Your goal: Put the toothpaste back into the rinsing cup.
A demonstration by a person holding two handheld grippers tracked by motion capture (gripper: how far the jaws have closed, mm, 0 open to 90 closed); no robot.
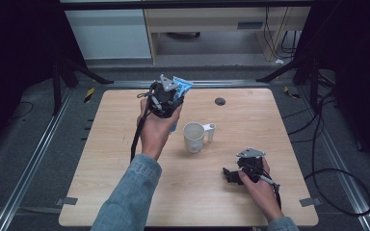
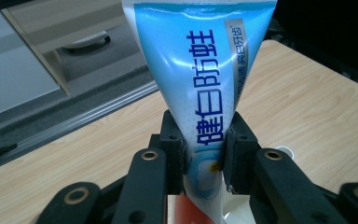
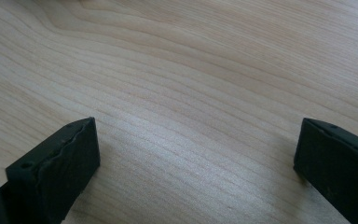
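A blue and white toothpaste tube [image 2: 200, 70] with dark blue print stands upright between the jaws of my left gripper [image 2: 204, 154], which is shut on its lower part. In the high view that left gripper [image 1: 173, 103] is held above the table's far middle, the tube [image 1: 182, 86] sticking up past it. A white mug [image 1: 193, 137] with its handle to the right stands on the table just right of my left hand. My right gripper [image 3: 193, 163] rests low over the bare wood, jaws wide open, nothing between them. In the high view the right gripper [image 1: 230, 175] sits at the table's near right.
The wooden table [image 1: 111, 159] has a dark round grommet [image 1: 220, 101] near its far edge. Metal rails and black stand legs flank the table; cables trail on the floor at right. A cabinet and desk stand beyond the far edge.
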